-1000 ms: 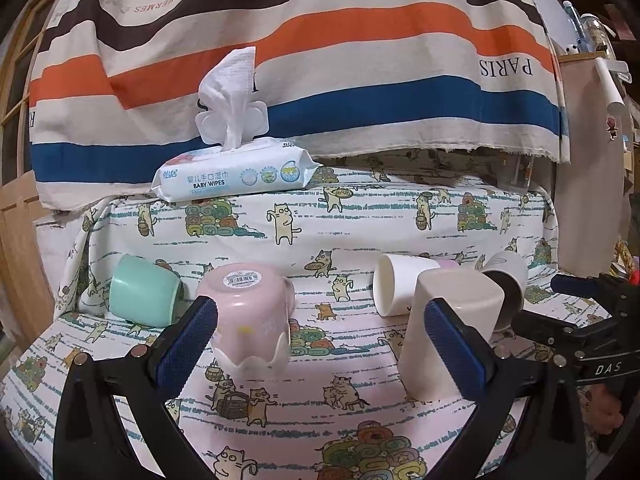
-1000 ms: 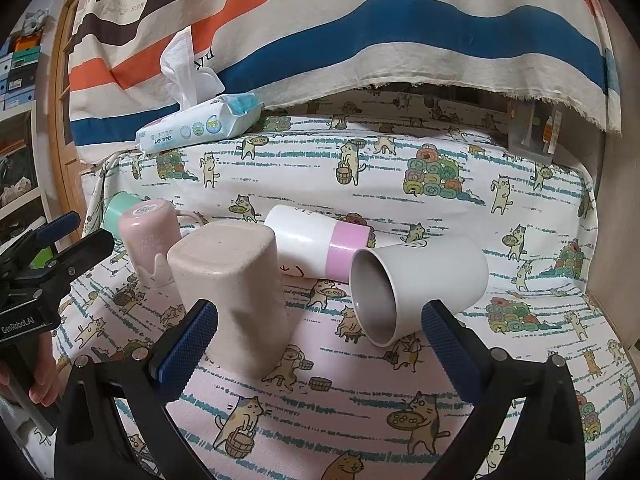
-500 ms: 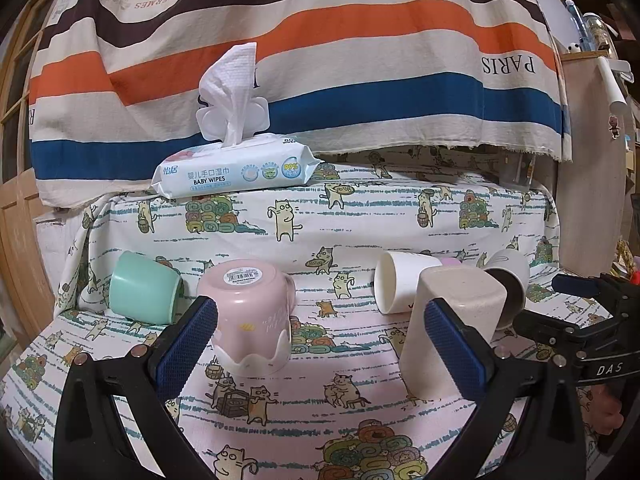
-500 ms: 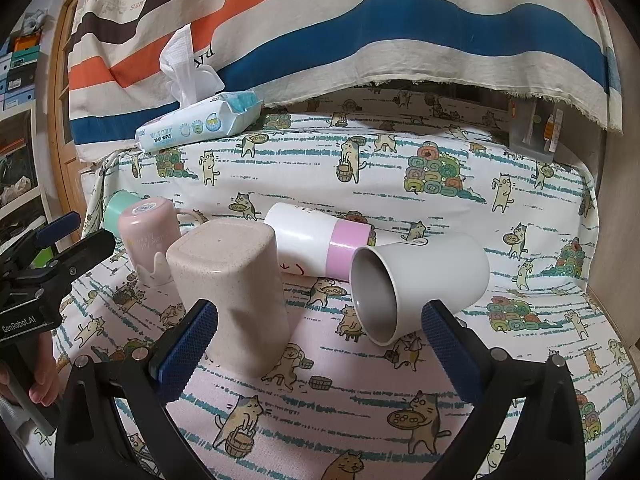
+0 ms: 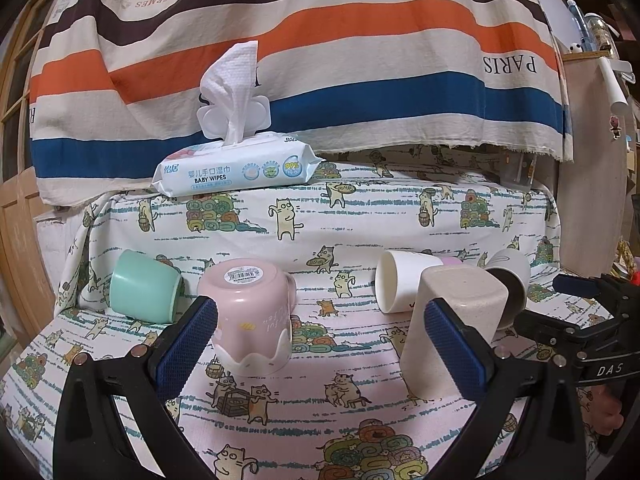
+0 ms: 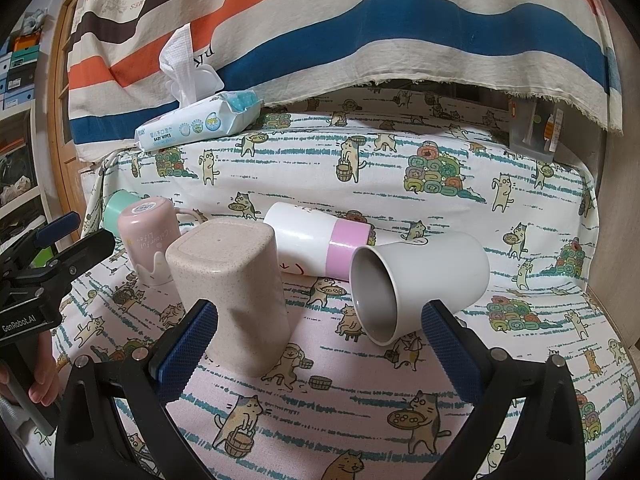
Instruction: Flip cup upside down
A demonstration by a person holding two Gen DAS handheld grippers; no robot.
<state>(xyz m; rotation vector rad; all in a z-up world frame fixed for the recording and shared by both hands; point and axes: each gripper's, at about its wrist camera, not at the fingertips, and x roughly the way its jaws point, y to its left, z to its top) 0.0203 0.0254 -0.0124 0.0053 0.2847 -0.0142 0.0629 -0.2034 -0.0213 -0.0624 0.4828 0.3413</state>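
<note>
Several cups sit on a cat-print cloth. A pink mug (image 5: pixel 250 312) and a beige square cup (image 5: pixel 452 320) stand upside down. A mint cup (image 5: pixel 142 286), a white cup with a pink band (image 6: pixel 316 246) and a grey cup (image 6: pixel 416 284) lie on their sides. My left gripper (image 5: pixel 320 344) is open and empty, its fingers just in front of the pink mug and the beige cup. My right gripper (image 6: pixel 318 340) is open and empty, in front of the beige cup (image 6: pixel 236 292) and the grey cup's mouth.
A pack of baby wipes (image 5: pixel 236 168) with a wipe sticking up lies on the raised ledge behind the cups. A striped cloth (image 5: pixel 320 60) hangs at the back. The other gripper shows at each view's edge (image 6: pixel 44 264). A wooden panel (image 5: pixel 592 168) stands at the right.
Both grippers have drawn back slightly from the cups. No cup has moved.
</note>
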